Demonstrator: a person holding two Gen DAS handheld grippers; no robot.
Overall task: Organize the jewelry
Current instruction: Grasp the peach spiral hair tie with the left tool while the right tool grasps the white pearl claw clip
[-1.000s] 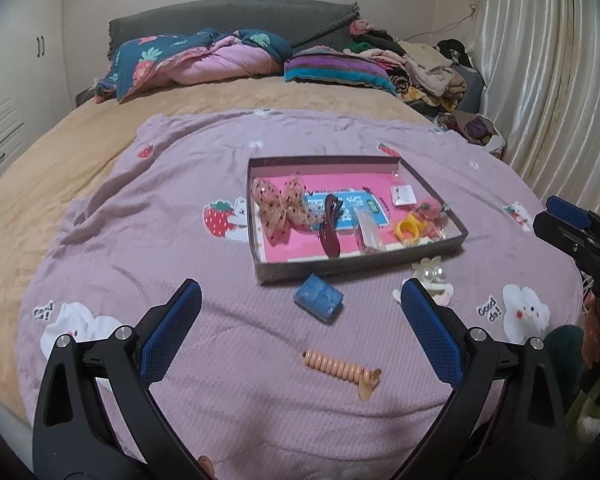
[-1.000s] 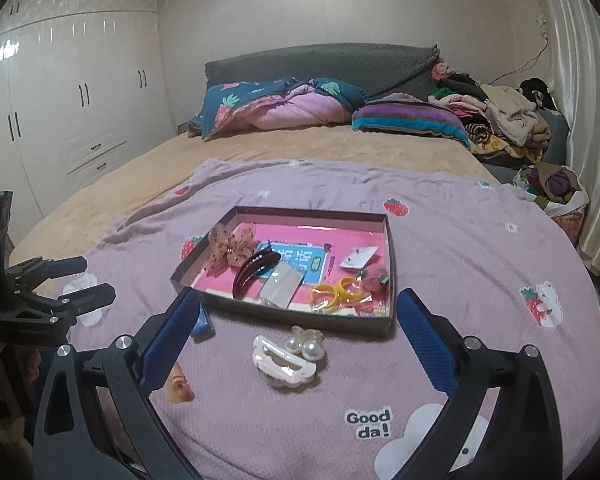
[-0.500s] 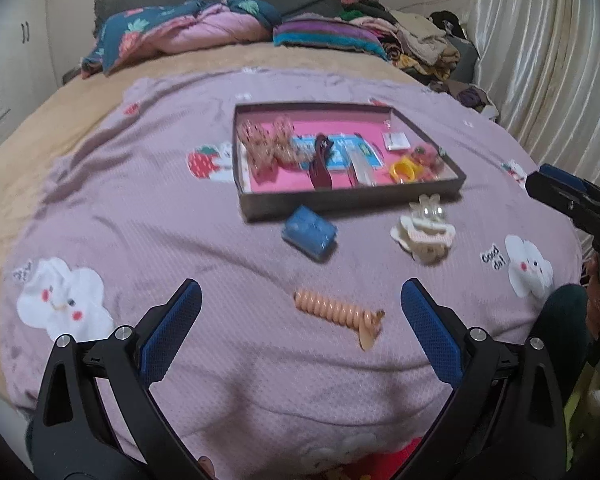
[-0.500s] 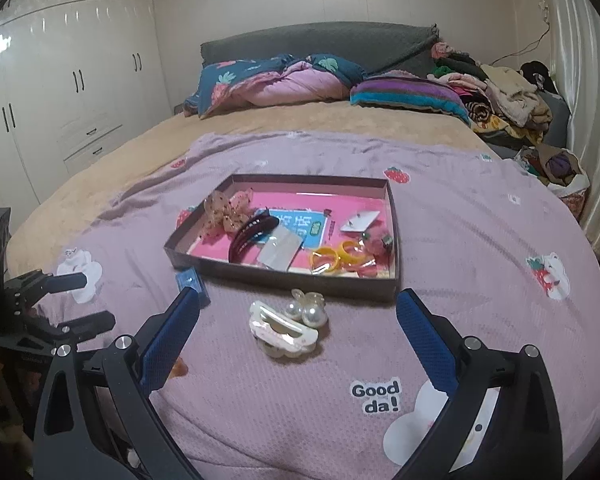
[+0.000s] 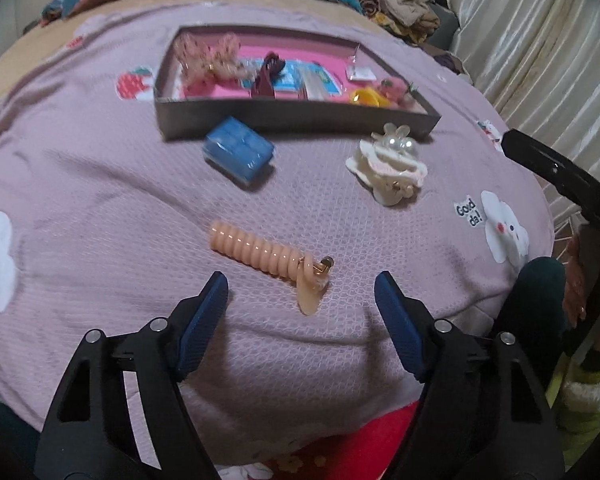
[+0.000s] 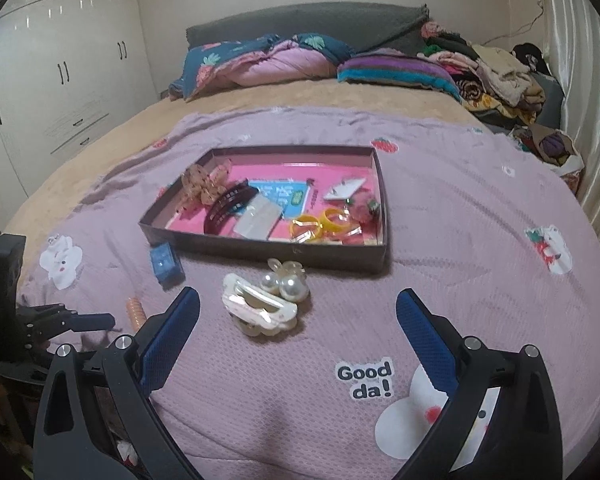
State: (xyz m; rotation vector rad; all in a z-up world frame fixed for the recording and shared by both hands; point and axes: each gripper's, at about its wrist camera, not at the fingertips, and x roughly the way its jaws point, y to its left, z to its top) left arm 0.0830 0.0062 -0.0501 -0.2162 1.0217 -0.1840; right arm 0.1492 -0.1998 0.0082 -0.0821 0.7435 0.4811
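- Left gripper – jaws apart, just been closing, nothing clamped; the peach spiral hair tie lies just ahead of its pads.
- Right gripper – jaws wide apart, empty; the pearl claw clip lies just ahead, the tray beyond.

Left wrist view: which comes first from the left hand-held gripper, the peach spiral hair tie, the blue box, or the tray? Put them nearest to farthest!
From the left hand-held gripper:
1. Peach spiral hair tie, just ahead of the fingertips on the blanket.
2. Blue box, farther on, slightly left.
3. Tray, farthest, behind the box.
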